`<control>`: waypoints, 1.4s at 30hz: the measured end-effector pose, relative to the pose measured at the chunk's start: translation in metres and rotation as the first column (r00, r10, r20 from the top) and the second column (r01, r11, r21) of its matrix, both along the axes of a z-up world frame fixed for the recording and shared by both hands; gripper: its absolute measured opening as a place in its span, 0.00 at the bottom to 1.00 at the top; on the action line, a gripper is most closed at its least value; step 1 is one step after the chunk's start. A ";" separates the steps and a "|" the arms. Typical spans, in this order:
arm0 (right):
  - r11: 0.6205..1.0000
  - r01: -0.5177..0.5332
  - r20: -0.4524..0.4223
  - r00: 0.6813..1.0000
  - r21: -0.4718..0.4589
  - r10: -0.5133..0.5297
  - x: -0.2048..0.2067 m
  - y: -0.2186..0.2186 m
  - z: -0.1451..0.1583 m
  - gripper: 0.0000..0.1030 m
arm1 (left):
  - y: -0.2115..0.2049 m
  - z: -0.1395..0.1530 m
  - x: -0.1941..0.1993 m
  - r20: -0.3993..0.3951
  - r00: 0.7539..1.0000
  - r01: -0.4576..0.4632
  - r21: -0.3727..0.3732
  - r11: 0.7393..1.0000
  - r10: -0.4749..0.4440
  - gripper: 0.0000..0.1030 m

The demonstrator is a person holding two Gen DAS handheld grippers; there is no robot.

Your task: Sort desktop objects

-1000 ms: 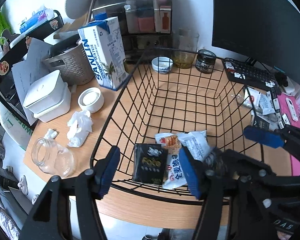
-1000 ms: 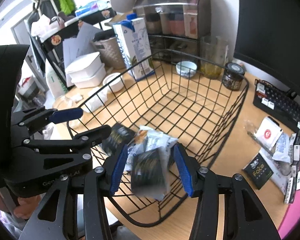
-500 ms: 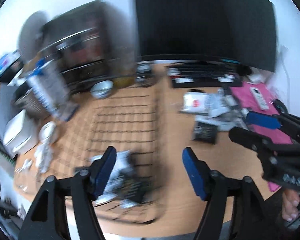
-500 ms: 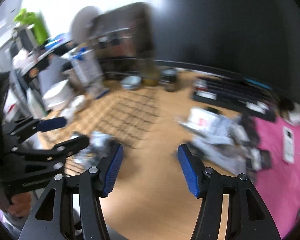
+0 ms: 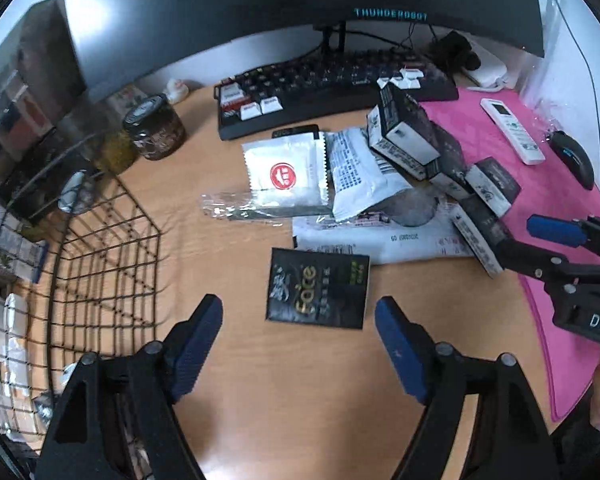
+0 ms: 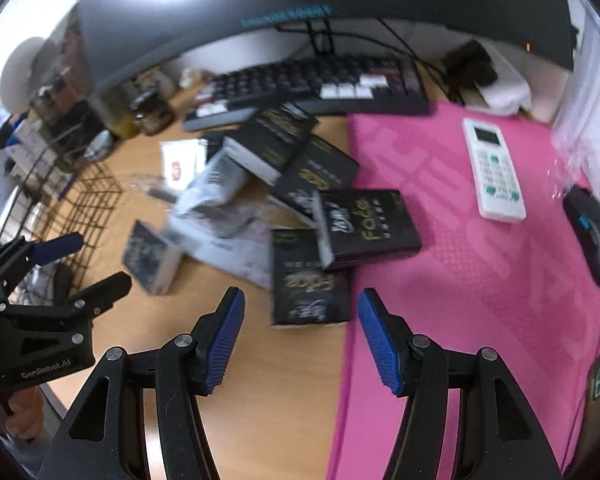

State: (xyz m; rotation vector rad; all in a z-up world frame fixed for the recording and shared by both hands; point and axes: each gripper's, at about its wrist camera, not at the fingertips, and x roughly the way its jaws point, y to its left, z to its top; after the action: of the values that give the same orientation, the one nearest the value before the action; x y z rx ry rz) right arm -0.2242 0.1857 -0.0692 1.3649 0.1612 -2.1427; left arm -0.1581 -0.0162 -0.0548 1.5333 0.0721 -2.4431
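Observation:
My left gripper (image 5: 298, 312) hovers over the wooden desk with its jaws opening and nothing between them. A black "Face" sachet (image 5: 318, 288) lies flat just ahead of its tips. Beyond it lie a white sachet with a red circle (image 5: 286, 172), a white packet (image 5: 360, 176) and stacked black boxes (image 5: 404, 132). My right gripper (image 6: 300, 302) is open and empty above a black box (image 6: 308, 280) at the edge of the pink mat (image 6: 480, 280). More black boxes (image 6: 368, 224) are piled behind it. The black wire basket (image 5: 100, 240) stands at the left.
A keyboard (image 5: 332, 88) and a dark monitor stand at the back. A white remote (image 6: 492, 168) and a black mouse (image 6: 592, 236) lie on the pink mat. A dark jar (image 5: 154, 126) stands near the basket's far corner. A hand shows at the lower right.
Both grippers have swung from over the basket to the right, above the pile of sachets and boxes. The packet between the right jaws is gone. The left jaws stand wider.

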 end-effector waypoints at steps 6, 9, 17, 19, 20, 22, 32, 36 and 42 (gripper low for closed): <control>1.000 -0.012 0.024 1.000 0.013 0.011 -0.007 -0.009 -0.014 0.58 | -0.009 -0.017 -0.019 0.034 0.999 -0.007 0.010 1.000 0.007 0.79; 1.000 -0.008 0.034 0.999 0.016 0.007 -0.011 -0.011 -0.021 0.58 | -0.013 -0.020 -0.023 0.028 1.000 -0.002 0.042 0.999 0.001 0.79; 0.999 -0.019 0.015 1.000 0.044 0.019 -0.003 -0.014 -0.021 0.47 | -0.006 -0.027 -0.024 0.033 0.999 0.039 0.085 0.996 -0.042 0.73; 0.999 -0.022 0.033 0.999 0.030 0.021 0.001 -0.010 -0.021 0.47 | 0.001 -0.033 -0.022 0.057 0.997 0.053 0.086 0.995 -0.059 0.66; 0.999 -0.024 0.037 0.999 0.027 0.023 0.004 -0.009 -0.021 0.47 | 0.004 -0.033 -0.020 0.056 0.996 0.058 0.084 0.995 -0.063 0.66; 0.999 -0.026 0.034 0.999 0.030 0.025 0.011 -0.005 -0.021 0.46 | 0.010 -0.034 -0.015 0.061 0.996 0.063 0.087 0.994 -0.069 0.66; 0.995 -0.069 0.024 0.997 0.077 0.067 0.076 0.025 -0.021 0.46 | 0.055 -0.033 0.043 0.100 0.979 0.171 0.094 0.981 -0.180 0.66; 0.991 -0.082 0.004 0.997 0.107 0.082 0.095 0.029 -0.020 0.47 | 0.064 -0.031 0.056 0.107 0.976 0.184 0.069 0.981 -0.190 0.67; 0.996 -0.066 -0.008 0.998 0.053 0.067 0.101 0.034 -0.007 0.50 | 0.060 -0.012 0.074 0.068 0.984 0.160 0.072 0.984 -0.165 0.72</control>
State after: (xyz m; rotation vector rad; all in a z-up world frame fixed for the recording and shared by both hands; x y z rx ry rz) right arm -0.1235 0.2200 -0.0758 1.3599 0.2648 -2.1035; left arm -0.0839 0.0443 -0.0665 1.7192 0.0151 -2.5285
